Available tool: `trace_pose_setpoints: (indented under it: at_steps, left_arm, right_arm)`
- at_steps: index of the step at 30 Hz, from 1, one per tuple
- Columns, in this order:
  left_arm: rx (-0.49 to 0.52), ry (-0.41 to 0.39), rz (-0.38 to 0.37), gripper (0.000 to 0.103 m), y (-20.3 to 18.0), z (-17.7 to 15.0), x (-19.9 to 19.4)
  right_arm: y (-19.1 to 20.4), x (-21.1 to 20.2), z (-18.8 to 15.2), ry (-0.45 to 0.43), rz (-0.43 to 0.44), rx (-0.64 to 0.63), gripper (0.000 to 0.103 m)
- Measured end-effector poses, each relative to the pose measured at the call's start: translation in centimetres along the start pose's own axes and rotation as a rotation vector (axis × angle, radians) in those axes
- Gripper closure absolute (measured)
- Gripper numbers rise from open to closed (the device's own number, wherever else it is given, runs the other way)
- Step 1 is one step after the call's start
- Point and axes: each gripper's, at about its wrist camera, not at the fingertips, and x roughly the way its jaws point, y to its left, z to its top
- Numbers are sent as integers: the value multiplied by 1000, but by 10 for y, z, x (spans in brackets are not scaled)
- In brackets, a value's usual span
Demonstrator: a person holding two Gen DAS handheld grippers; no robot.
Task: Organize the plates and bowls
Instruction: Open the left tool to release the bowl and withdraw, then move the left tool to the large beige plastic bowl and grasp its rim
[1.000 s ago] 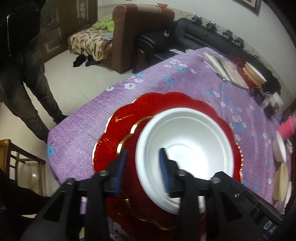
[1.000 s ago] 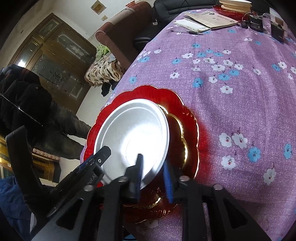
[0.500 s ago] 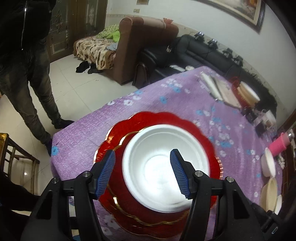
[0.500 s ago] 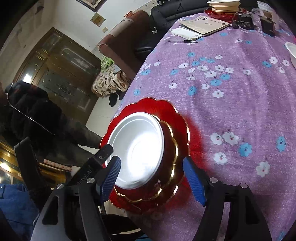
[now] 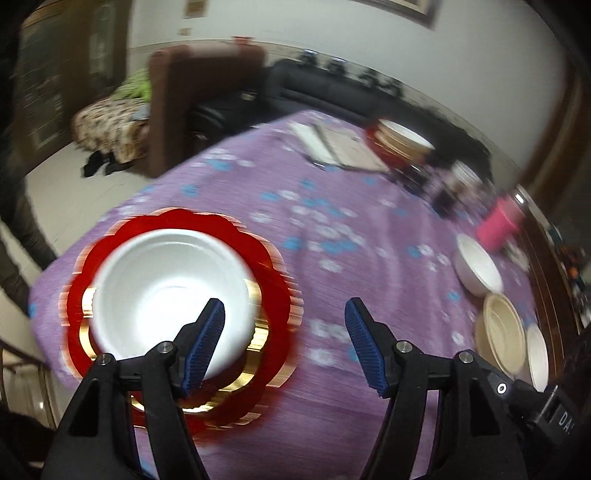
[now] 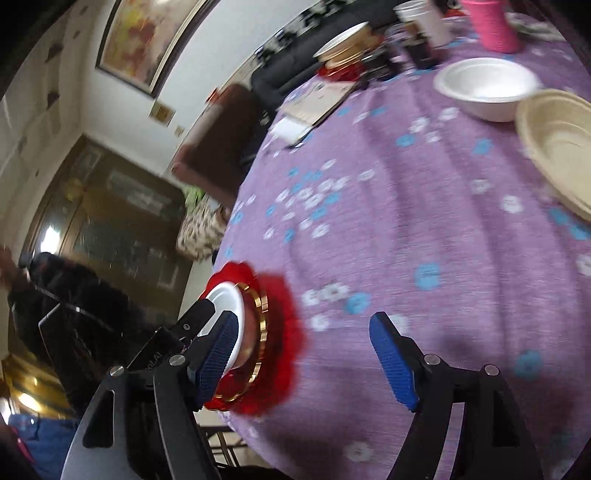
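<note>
The white bowl (image 5: pixel 166 291) sits on the red plate (image 5: pixel 280 295) at the desk (image 5: pixel 369 258) corner. Left gripper (image 5: pixel 284 347) and right gripper (image 6: pixel 306 362) jaws are opening wide, nothing between them.

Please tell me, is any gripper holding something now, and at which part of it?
Nothing is held. The left gripper and the right gripper are both empty, jaws opening; the white bowl sits free on the red plate.

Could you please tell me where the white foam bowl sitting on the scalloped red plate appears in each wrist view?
Left wrist view: white foam bowl at lower left, on the scalloped red plate, behind the left finger.
Right wrist view: same bowl at lower left, small, seen edge-on.
Shared landmark: pink plastic cup at the table's far end.
</note>
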Motion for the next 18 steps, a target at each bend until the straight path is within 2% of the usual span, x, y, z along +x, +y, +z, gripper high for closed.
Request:
trace_pose_setpoints:
  at_steps: [8,18]
  left_arm:
    - [201,51,-90,36,-78,-17,15]
    - [363,70,-139,36,-146,-36,25]
  right_arm:
    - [-51,-54,-4,-113,-78,79,27]
    - [-110,-111,1,-263,-192,173,27]
